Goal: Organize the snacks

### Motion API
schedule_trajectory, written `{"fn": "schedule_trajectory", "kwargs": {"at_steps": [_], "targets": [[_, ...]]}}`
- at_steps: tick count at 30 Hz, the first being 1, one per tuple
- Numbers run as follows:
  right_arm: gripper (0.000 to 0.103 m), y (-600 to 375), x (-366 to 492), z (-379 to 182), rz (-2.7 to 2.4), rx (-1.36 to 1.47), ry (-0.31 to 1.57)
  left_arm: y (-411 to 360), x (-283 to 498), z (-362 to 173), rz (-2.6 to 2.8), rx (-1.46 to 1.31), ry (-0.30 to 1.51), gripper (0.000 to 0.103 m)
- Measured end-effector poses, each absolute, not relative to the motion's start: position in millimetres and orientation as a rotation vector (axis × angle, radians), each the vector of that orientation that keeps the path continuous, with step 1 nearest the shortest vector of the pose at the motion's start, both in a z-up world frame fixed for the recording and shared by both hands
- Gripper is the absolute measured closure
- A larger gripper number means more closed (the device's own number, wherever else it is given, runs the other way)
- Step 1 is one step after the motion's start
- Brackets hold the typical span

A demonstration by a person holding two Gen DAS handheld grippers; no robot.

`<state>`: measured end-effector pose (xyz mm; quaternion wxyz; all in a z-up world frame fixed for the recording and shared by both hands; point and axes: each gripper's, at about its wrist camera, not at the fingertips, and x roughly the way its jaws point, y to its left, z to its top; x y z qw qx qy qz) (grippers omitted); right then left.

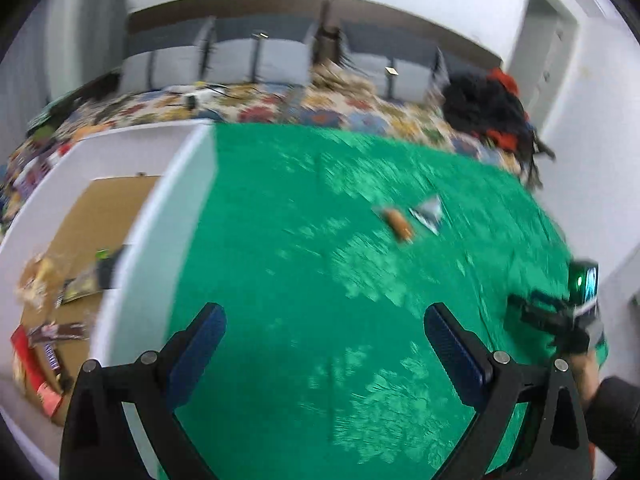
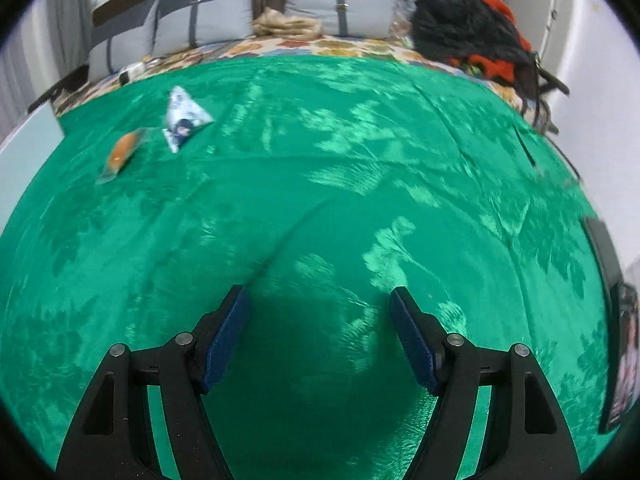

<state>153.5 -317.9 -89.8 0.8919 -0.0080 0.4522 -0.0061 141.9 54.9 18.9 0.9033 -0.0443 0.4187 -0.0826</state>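
Note:
Two snacks lie on the green cloth point(image 2: 320, 200): an orange snack in a clear wrapper point(image 2: 122, 150) and a white-and-blue triangular packet point(image 2: 184, 118). Both also show in the left wrist view, the orange snack point(image 1: 398, 224) beside the packet point(image 1: 428, 212). A white box point(image 1: 152, 248) with a cardboard floor holds several snacks, among them chocolate bars point(image 1: 52, 344) and a red pack point(image 1: 26, 364). My left gripper point(image 1: 324, 320) is open and empty above the cloth next to the box. My right gripper point(image 2: 320, 304) is open and empty, well short of the two snacks.
A patterned bedspread point(image 1: 280, 104) and grey pillows point(image 1: 256, 60) lie behind the cloth. A pile of black and red clothes point(image 2: 472, 36) sits at the back right. A dark flat item point(image 2: 616, 320) lies at the right edge. The right gripper's body point(image 1: 568, 312) shows at right.

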Motion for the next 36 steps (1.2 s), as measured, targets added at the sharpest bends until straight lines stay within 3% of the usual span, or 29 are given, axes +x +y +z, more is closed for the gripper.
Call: {"fn": "schedule_trajectory", "kwargs": {"at_steps": [12,17,28,36], "targets": [[0.024,-322,147,-94,-0.048,0.021,0.915,1,196,-40,-0.209,-0.064,1.062,0.004],[0.024,-323,147,-94,-0.052,0.02,0.915,-8,240,-38,-0.191,-0.198,1.068,0.004],[0.024,-324,148,-94,-0.055,0.023,0.914,-74,348,-59,-0.178,-0.155,1.117,0.004],[0.024,-328,147,-93,-0.071,0.045,0.909,-77,377,-81,-0.145,-0.183,1.172,0.004]]}}
